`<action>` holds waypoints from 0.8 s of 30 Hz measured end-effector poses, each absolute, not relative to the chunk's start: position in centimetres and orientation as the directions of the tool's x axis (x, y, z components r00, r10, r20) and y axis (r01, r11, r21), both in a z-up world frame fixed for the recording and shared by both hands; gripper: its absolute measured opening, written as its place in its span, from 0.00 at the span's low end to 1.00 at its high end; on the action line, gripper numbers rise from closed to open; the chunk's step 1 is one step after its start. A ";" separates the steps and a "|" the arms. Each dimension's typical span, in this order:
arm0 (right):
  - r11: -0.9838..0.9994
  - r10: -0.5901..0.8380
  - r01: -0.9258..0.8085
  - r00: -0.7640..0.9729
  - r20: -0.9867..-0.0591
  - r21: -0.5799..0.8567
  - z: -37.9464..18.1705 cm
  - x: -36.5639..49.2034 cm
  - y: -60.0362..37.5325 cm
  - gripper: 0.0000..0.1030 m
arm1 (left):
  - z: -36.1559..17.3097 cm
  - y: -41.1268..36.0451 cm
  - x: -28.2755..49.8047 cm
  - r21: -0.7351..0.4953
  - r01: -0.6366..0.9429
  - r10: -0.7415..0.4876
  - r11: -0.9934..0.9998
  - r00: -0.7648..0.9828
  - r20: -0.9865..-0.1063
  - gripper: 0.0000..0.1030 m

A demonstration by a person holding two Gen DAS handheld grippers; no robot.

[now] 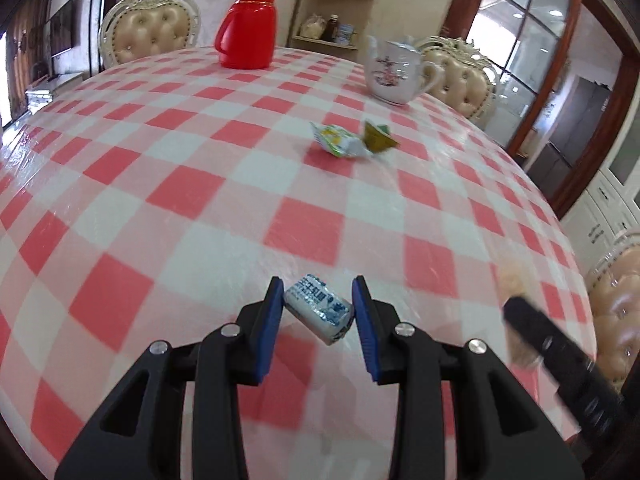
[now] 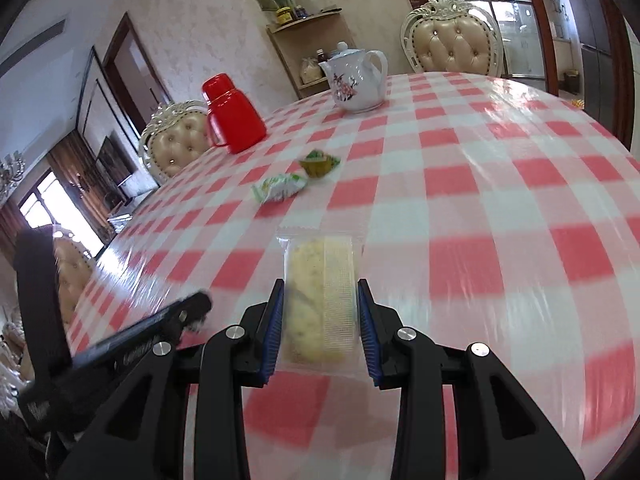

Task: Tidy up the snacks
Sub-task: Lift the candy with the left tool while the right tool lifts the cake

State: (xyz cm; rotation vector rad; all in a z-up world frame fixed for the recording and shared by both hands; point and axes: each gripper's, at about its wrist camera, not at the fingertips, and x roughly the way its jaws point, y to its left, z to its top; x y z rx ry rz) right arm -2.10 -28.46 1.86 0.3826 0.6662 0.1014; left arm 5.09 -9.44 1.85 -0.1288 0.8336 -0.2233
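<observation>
My left gripper (image 1: 318, 312) is shut on a small white-and-blue wrapped candy (image 1: 320, 309), held slantwise between the blue pads above the checked cloth. In the right wrist view my right gripper (image 2: 321, 312) is shut on a clear packet with a yellow cake slice (image 2: 320, 296) inside, the packet standing lengthwise between the pads. Two more snacks lie together on the table (image 1: 200, 200): a white-and-green wrapped one (image 1: 340, 142) (image 2: 278, 187) and a dark green-and-gold one (image 1: 378, 138) (image 2: 319, 164). Each gripper shows blurred at the other view's edge: the right gripper (image 1: 560, 360), the left gripper (image 2: 140, 340).
A red thermos jug (image 1: 248, 24) (image 2: 232, 114) and a white flowered teapot (image 1: 396, 70) (image 2: 356, 80) stand at the far side of the round table. Padded cream chairs (image 1: 150, 34) (image 2: 454, 40) ring it. A corner shelf (image 1: 332, 8) with jars is behind.
</observation>
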 end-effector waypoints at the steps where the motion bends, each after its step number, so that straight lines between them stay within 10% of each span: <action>1: 0.928 0.208 0.030 0.786 -0.583 0.371 1.8 -2.9 -28.4 0.33 | 1.9 -9.6 4.5 -0.200 0.154 -0.252 0.968 0.651 -0.716 0.34; 24: 0.955 0.234 -0.071 0.776 -0.586 0.287 3.0 -14.1 -25.9 0.33 | 3.9 -7.5 -9.5 -0.101 0.293 -0.272 0.951 0.631 -0.726 0.35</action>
